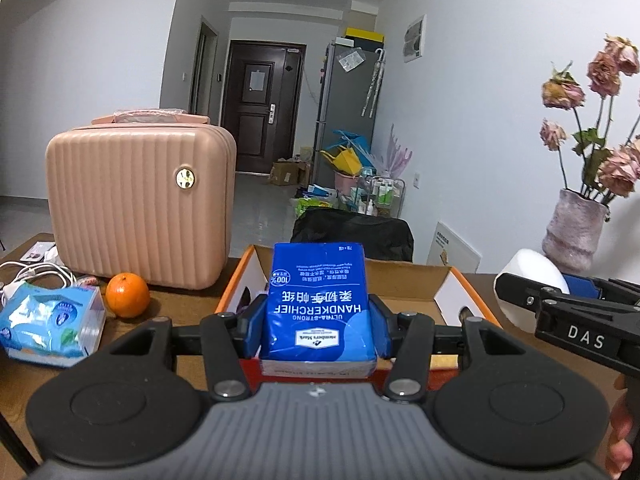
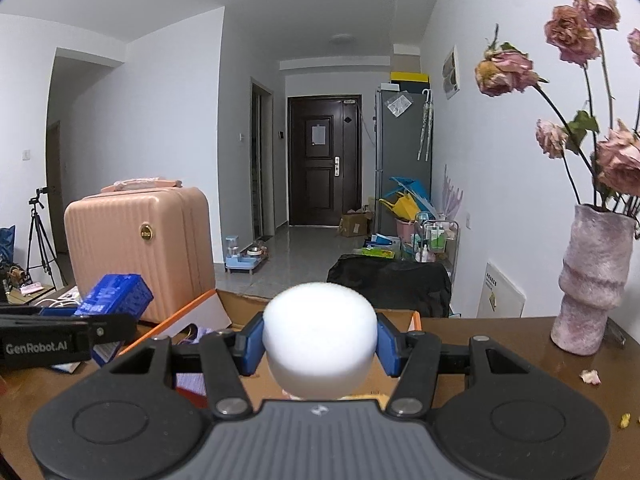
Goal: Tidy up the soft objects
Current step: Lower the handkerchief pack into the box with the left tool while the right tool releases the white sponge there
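Observation:
My left gripper (image 1: 318,322) is shut on a blue handkerchief tissue pack (image 1: 318,300) and holds it above the open cardboard box (image 1: 404,284) with orange edges. My right gripper (image 2: 320,340) is shut on a white round sponge (image 2: 320,332), also above the box (image 2: 236,304). In the left wrist view the right gripper and its sponge (image 1: 528,268) show at the right. In the right wrist view the left gripper with the blue pack (image 2: 114,294) shows at the left.
A pink suitcase (image 1: 140,200) stands on the brown table at the left, with an orange (image 1: 128,295), a light blue tissue pack (image 1: 48,320) and white cables beside it. A pink vase with dried roses (image 2: 592,280) stands at the right. A black chair back lies beyond the box.

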Demonstrator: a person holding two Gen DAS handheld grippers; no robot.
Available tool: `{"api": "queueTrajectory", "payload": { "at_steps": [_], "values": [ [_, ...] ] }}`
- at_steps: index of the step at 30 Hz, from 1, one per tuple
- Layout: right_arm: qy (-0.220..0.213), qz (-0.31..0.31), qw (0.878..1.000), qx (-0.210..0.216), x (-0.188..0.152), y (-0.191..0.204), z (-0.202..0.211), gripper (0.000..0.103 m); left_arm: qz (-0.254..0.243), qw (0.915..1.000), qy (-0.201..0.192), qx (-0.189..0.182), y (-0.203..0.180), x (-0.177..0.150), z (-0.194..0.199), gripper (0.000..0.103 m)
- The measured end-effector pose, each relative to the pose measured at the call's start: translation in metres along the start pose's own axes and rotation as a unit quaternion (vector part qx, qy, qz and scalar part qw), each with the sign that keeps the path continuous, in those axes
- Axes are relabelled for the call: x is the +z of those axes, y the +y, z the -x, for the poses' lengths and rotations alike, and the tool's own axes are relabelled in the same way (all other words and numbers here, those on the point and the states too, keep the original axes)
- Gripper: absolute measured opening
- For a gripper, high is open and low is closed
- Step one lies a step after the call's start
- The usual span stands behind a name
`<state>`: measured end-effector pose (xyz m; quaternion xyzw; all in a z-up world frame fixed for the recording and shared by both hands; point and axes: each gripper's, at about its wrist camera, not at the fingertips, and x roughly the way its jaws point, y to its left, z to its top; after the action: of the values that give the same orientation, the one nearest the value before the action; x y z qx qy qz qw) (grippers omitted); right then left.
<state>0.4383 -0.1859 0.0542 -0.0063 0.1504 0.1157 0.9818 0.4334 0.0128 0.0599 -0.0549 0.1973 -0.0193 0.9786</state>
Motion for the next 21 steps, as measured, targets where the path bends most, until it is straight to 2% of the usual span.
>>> {"api": "queueTrajectory", "payload": {
  "at_steps": [11, 21],
  "values": [
    [0.034, 0.021, 0.999, -0.01, 0.011, 0.003, -0.043, 0.054, -0.005, 0.9999, 0.004, 0.008, -0.002, 0.015, -0.046, 0.052],
    [0.066, 0.038, 0.997, -0.005, -0.001, 0.009, -0.08, 0.054, -0.016, 0.9995, 0.015, 0.022, 0.0, 0.022, -0.087, 0.052]
  ]
}}
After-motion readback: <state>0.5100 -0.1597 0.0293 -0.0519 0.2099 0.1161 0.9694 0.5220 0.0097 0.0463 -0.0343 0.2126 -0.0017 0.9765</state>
